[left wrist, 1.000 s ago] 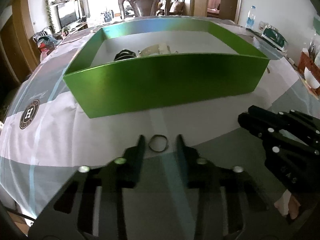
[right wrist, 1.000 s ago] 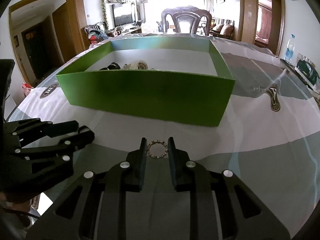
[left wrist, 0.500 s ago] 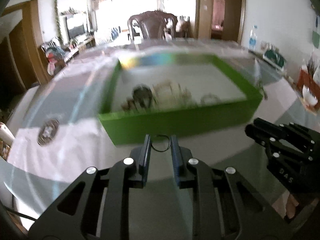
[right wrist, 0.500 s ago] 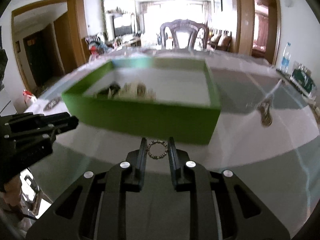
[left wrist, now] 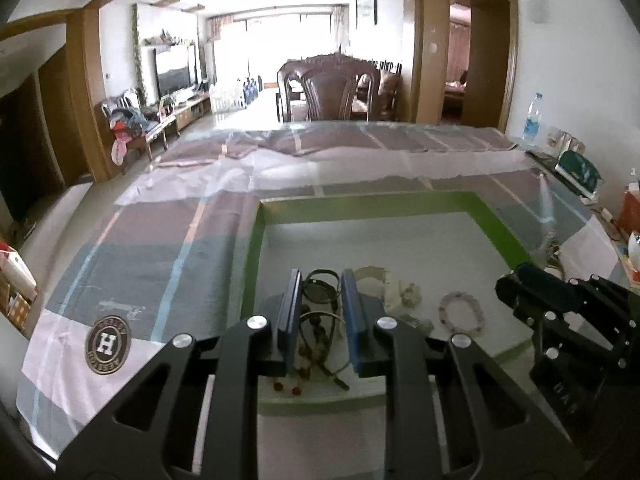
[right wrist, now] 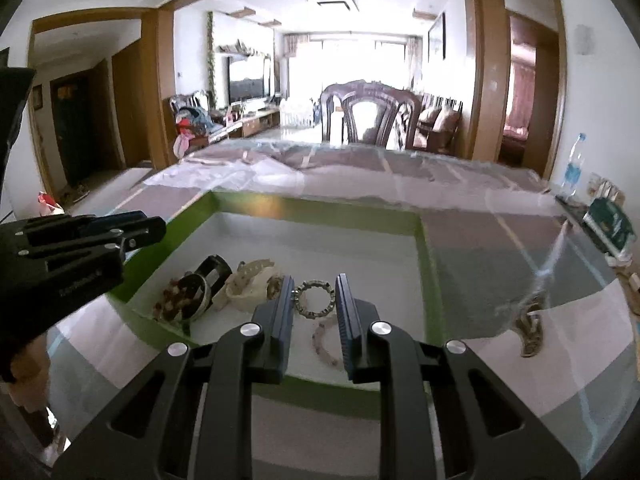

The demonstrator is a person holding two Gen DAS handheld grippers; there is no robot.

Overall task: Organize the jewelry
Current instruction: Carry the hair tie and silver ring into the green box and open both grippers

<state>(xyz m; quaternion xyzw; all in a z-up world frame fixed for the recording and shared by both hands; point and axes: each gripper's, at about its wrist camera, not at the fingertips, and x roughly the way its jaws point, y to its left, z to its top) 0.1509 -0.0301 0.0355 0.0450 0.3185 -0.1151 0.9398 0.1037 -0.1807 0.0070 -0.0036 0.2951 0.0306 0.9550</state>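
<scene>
While both our grippers hang over the green box (left wrist: 251,256), the left gripper (left wrist: 320,280) pinches a thin dark ring (left wrist: 319,285) at center frame and the right gripper (right wrist: 315,286) pinches a beaded ring (right wrist: 314,298).

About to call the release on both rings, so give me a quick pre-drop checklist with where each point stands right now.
1. Left gripper over the green box interior: ok.
2. Thin ring held between the left fingers: ok.
3. Right gripper over the box interior: ok.
4. Beaded ring held between the right fingers: ok.
5. Clear floor beneath each ring: not ok; dark beads lie under the left ring, and the pink bracelet under the right.
6. Height above the box floor: cannot tell.
</scene>
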